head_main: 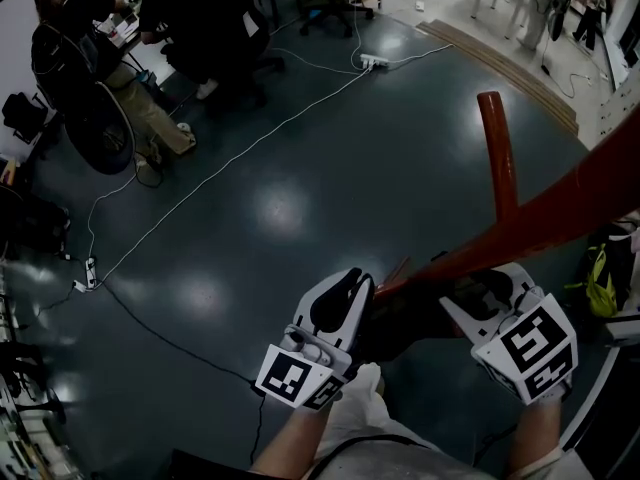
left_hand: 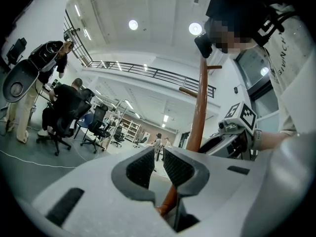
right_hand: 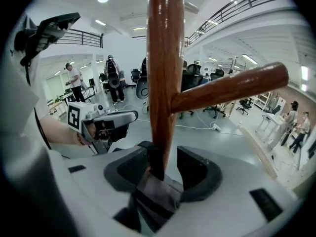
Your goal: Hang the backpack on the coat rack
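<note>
The coat rack's red-brown pole [head_main: 560, 208] slants across the right of the head view, with one peg [head_main: 497, 148] sticking up. A dark backpack [head_main: 410, 328] hangs against the pole between my two grippers. My right gripper [right_hand: 165, 169] is open around the pole [right_hand: 165, 58], below a side peg [right_hand: 232, 90]. The backpack's grey strap [right_hand: 158, 196] lies between the jaws against the left pad, and the right pad stands clear of it. My left gripper [left_hand: 158, 168] shows a narrow gap with nothing between its pads. It sits left of the pole [left_hand: 200, 107], facing the right gripper [left_hand: 232, 137].
People sit at desks with office chairs at the far left [head_main: 90, 58]. A white cable runs over the dark floor between two power strips [head_main: 373, 62] [head_main: 88, 273]. A yellow-green bag [head_main: 600, 278] lies at the right edge. A wooden strip [head_main: 500, 58] crosses the far floor.
</note>
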`<state>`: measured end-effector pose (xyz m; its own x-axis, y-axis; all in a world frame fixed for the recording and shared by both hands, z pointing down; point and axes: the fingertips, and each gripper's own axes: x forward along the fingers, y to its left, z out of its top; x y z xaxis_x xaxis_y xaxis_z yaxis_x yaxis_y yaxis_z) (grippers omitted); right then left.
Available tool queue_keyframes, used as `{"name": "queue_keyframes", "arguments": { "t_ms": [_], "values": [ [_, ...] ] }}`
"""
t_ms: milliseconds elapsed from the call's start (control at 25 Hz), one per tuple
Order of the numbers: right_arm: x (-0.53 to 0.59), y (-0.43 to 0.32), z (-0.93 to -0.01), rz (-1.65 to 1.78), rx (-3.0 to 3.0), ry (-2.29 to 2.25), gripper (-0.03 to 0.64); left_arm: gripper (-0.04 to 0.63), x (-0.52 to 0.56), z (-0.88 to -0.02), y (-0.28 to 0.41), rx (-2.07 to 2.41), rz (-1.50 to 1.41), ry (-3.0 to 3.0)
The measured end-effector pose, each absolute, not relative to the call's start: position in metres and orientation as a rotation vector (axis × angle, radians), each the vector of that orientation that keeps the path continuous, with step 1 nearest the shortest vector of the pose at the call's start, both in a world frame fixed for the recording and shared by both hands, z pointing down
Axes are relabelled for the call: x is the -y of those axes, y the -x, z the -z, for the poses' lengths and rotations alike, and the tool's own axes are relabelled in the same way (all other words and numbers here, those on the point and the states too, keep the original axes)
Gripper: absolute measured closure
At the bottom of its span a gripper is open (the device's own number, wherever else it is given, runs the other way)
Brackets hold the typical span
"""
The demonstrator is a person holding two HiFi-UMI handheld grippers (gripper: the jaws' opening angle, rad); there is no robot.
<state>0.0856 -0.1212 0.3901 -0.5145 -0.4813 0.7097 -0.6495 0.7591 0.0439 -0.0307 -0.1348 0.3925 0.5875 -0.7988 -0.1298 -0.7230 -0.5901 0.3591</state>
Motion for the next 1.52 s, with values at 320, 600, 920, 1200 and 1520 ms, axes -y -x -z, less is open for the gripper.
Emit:
{"name": "queue_keyframes", "arguments": {
  "t_ms": [320,600,920,1200,1520],
  "values": [
    [0.117,-0.085,-0.388,-0.228,2.156,-0.812,0.428,0.534,0.133,-0.396,0.03,1.237,0.403,-2.553],
    [0.113,-0.078,-0.368,-0.293,2.283,-0.784,0.423,0.534,0.133,-0.397,0.025,1.233,0.411,-2.551],
    [0.102,-0.074,-0.37,-0.268,2.268,-0.811,0.425,0.534,0.129,-0.394,0.028,1.23,0.416,-2.554],
    [0.089,-0.062,-0.355,-0.221,2.373,-0.81,0.428,0.534,0.12,-0.389,0.024,1.227,0.416,-2.555],
    [0.088,-0.071,-0.32,-0.162,2.51,-1.112,0.601,0.534,0.099,-0.375,0.025,1.238,0.434,-2.568]
  ]
}}
